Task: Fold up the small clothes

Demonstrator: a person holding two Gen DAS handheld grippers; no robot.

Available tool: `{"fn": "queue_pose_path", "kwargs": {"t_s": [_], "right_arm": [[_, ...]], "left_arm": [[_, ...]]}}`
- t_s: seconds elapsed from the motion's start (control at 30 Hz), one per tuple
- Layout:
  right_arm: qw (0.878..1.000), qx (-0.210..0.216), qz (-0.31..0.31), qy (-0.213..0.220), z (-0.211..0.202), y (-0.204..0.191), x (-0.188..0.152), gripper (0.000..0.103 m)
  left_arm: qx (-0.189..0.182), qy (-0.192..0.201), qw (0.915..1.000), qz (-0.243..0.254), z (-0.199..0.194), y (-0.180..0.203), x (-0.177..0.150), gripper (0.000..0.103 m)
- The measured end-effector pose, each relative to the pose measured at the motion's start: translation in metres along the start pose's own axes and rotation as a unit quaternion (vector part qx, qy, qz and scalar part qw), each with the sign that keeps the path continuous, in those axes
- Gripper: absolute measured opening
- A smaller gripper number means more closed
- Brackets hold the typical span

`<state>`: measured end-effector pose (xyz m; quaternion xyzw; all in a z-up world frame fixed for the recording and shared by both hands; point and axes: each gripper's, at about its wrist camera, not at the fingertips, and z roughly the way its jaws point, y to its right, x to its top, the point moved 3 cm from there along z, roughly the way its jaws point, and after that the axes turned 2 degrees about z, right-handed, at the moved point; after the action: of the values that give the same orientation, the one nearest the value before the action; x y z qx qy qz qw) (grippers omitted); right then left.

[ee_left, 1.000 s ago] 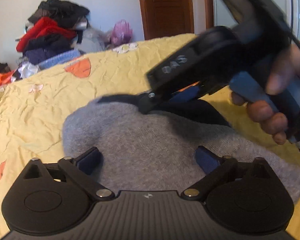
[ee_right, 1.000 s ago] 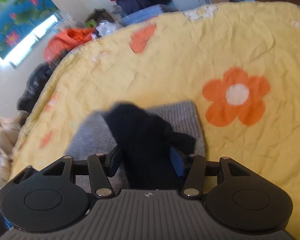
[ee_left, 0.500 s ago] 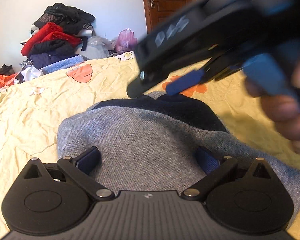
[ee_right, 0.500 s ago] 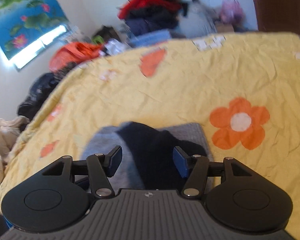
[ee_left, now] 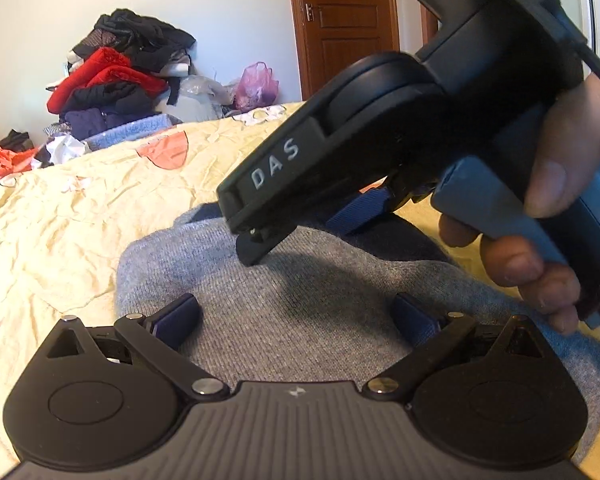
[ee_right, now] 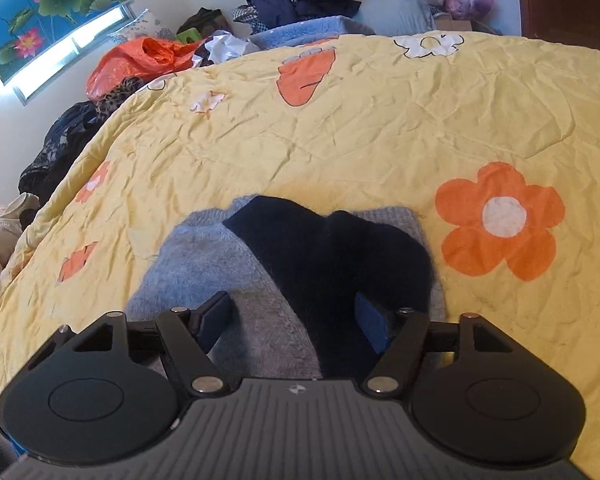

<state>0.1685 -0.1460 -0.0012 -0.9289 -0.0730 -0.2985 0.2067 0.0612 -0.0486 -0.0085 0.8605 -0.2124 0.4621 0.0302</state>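
Since the earlier frame, our right gripper [ee_right: 294, 312] has just been opening and let go of the dark navy part [ee_right: 328, 248] of the grey knit garment [ee_left: 320, 308], which lies flat on the yellow flowered bedspread [ee_right: 340, 132]. Our left gripper [ee_left: 296, 316] stands spread above the grey knit, pinching nothing.

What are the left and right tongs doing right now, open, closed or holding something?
Left tongs: open, empty, over the grey knit.
Right tongs: open, just been opening; dark sock lies between them, not gripped.
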Motion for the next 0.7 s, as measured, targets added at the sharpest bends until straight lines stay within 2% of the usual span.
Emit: {"fn": "queue_pose_path", "kwargs": {"t_s": [0.1, 0.2, 0.3, 0.43, 0.5, 0.57, 0.6, 0.63, 0.67, 0.7], "right_arm": [[0.999, -0.006, -0.002, 0.032, -0.024, -0.003, -0.007, 0.069], [0.996, 0.054, 0.036, 0.068, -0.071, 0.011, -0.03, 0.072], [0.994, 0.073, 0.072, 0.046, -0.099, 0.033, -0.066, 0.073], [0.994, 0.068, 0.088, -0.003, -0.11, 0.047, -0.11, 0.072], [0.992, 0.087, 0.092, -0.023, -0.111, 0.045, -0.126, 0.073], [0.988, 0.114, 0.096, -0.039, -0.113, 0.042, -0.133, 0.072], [0.985, 0.129, 0.104, -0.048, -0.113, 0.04, -0.136, 0.07], [0.983, 0.139, 0.108, -0.056, -0.112, 0.038, -0.137, 0.056], [0.983, 0.134, 0.106, -0.062, -0.109, 0.036, -0.138, 0.028], [0.985, 0.121, 0.102, -0.066, -0.105, 0.036, -0.139, 0.024]], "left_arm": [[0.003, 0.029, 0.999, -0.034, -0.04, -0.01, -0.006, 0.103], [-0.009, 0.043, 0.9931, -0.109, -0.083, -0.035, -0.028, 0.103], [-0.04, -0.002, 0.978, -0.205, -0.097, -0.061, -0.056, 0.103], [-0.1, -0.033, 0.9566, -0.272, -0.105, -0.072, -0.073, 0.103], [-0.147, -0.059, 0.9393, -0.305, -0.099, -0.071, -0.078, 0.095], [-0.184, -0.092, 0.9167, -0.343, -0.089, -0.068, -0.086, 0.073], [-0.186, -0.093, 0.913, -0.351, -0.087, -0.067, -0.089, 0.07], [-0.185, -0.093, 0.9131, -0.351, -0.086, -0.067, -0.089, 0.064], [-0.184, -0.097, 0.9122, -0.353, -0.083, -0.068, -0.089, 0.047], [-0.181, -0.109, 0.9107, -0.355, -0.08, -0.068, -0.09, 0.033]]}}
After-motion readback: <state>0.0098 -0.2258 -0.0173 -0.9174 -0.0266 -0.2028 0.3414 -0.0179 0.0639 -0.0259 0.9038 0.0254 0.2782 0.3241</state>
